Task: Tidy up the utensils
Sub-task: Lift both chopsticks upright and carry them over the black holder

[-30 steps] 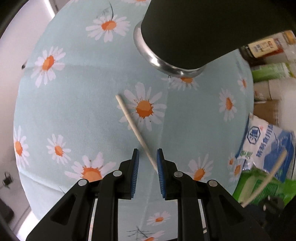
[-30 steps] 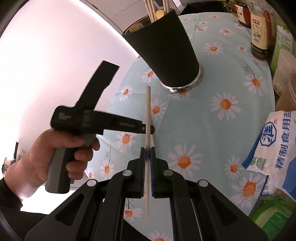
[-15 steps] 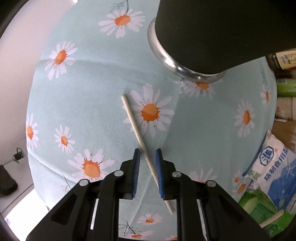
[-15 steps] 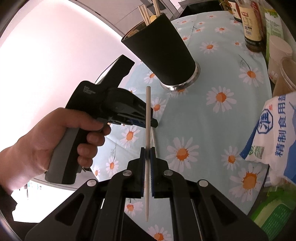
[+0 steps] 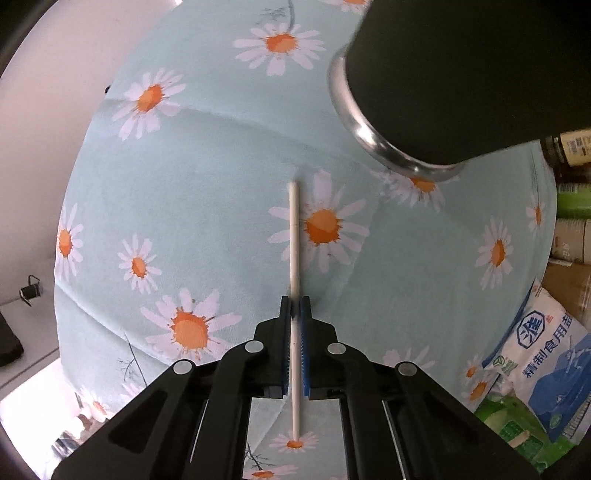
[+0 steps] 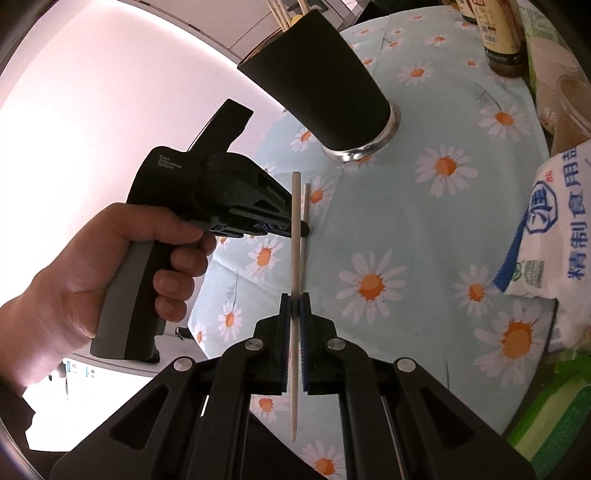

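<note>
Pinching chopstick [image 5: 294, 236] btwn hand-held gripper [image 5: 294, 314] pads

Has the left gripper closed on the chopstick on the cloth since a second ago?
Yes. The left gripper was open around the chopstick; now its jaws pinch it, and the stick has swung from slanted to straight beside the daisy.

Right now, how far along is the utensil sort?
Partly done: several utensils already stand in the black holder. In hand: the left gripper is shut on a chopstick that looks to be still lying on the daisy tablecloth, and the right gripper holds a second chopstick above it. Left: both chopsticks go into the holder. No other loose utensils are visible.
</note>
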A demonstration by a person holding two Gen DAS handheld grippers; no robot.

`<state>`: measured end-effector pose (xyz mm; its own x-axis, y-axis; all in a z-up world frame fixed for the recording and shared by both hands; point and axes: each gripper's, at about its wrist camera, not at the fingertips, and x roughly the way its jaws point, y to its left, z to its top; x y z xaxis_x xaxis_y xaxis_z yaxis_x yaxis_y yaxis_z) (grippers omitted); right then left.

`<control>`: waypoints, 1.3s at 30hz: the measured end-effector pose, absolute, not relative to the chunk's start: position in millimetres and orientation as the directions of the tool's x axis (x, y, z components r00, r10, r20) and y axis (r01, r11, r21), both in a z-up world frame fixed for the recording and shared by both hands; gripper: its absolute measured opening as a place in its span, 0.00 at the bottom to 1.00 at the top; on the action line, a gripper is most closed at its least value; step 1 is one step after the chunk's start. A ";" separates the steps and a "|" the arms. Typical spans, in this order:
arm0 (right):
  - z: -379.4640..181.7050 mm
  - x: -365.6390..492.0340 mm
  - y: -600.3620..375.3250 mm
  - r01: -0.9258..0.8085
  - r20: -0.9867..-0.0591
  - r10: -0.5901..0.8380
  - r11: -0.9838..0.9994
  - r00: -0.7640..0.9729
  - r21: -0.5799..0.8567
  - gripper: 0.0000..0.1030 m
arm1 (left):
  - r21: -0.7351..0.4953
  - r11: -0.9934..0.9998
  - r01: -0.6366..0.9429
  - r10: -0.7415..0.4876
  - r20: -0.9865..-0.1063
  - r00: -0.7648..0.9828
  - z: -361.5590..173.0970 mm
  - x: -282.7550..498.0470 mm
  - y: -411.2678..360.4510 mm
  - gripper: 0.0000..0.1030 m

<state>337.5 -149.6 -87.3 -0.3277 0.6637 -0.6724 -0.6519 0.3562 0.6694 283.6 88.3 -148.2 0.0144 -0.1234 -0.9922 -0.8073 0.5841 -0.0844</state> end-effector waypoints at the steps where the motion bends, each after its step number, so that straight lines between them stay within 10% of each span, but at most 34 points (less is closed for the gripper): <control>1: -87.7 338.4 -148.7 -0.651 -0.673 0.663 0.358 -0.328 0.669 0.05 | -0.099 0.579 -0.810 -0.127 -0.991 0.031 -147.8 279.9 90.8 0.03; 39: -7.3 315.3 -69.5 -0.746 -0.651 0.759 0.446 0.022 0.494 0.05 | -0.434 0.830 -0.351 -0.155 -0.784 0.602 -22.0 215.3 130.6 0.03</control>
<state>315.3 -69.5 -7.3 0.0224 0.7586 -0.6512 -0.7464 0.4460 0.4940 215.3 130.6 -22.0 0.6015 -0.1554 -0.7836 -0.3511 0.8296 -0.4341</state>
